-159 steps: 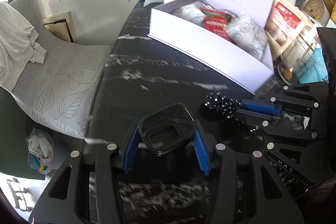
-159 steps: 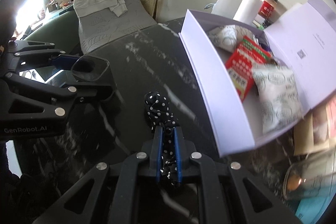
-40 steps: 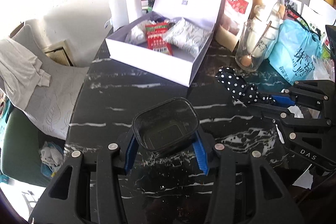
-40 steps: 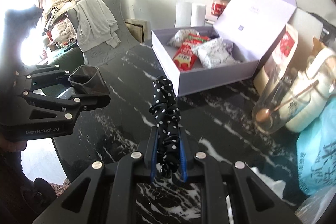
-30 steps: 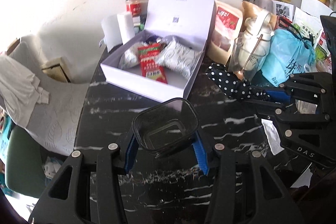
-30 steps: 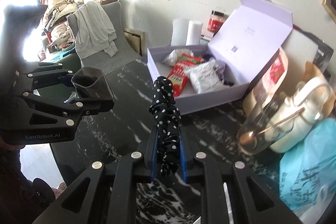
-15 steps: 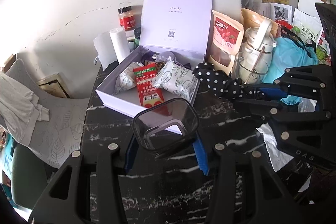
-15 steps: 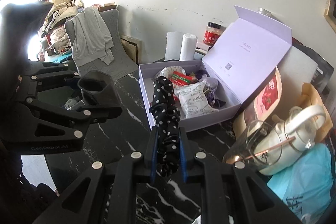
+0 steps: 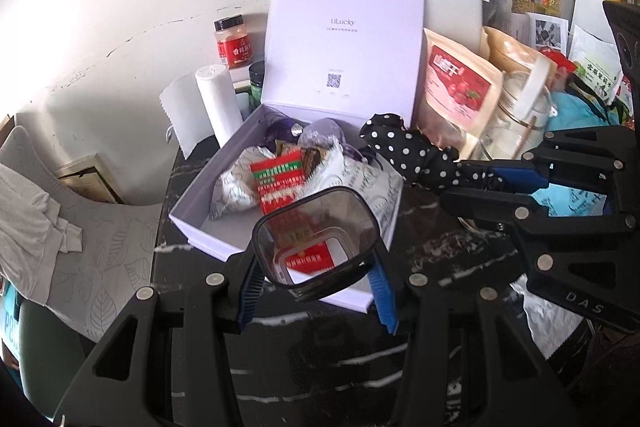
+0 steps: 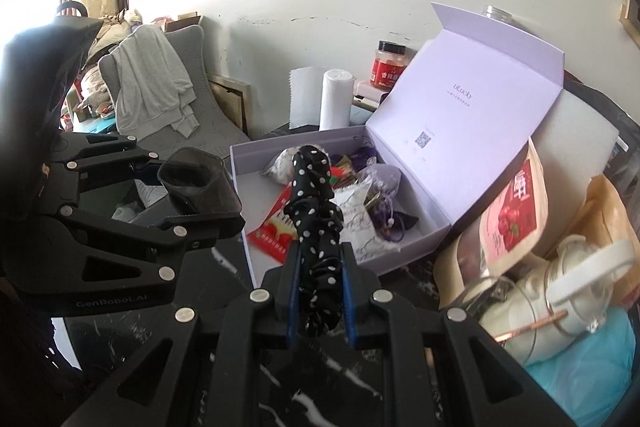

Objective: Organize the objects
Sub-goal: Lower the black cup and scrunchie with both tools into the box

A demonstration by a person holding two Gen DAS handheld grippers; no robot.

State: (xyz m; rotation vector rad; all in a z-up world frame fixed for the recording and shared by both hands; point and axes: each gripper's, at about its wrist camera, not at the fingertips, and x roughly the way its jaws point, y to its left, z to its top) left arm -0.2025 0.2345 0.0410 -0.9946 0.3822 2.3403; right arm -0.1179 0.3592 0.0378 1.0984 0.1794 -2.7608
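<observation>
My left gripper (image 9: 316, 291) is shut on a clear dark-tinted plastic cup (image 9: 316, 247), held in the air at the near edge of the open lilac box (image 9: 200, 227). The cup also shows in the right wrist view (image 10: 196, 187). My right gripper (image 10: 318, 291) is shut on a black polka-dot scrunchie (image 10: 314, 211), held above the box's front wall (image 10: 244, 211). In the left wrist view the scrunchie (image 9: 408, 151) hangs over the box's right side. The box holds a red snack packet (image 9: 280, 183), white pouches and purple items.
The black marble table (image 9: 320, 367) carries a paper towel roll (image 9: 218, 103), a red-labelled jar (image 9: 234, 41), a red fruit pouch (image 9: 456, 87), a glass jar with a spoon (image 10: 560, 287) and a blue bag (image 10: 580, 359). A grey chair with cloth (image 10: 156, 95) stands left.
Both grippers have risen from the table and moved toward the box with their loads. The cup and the scrunchie now hang over the box's near edge.
</observation>
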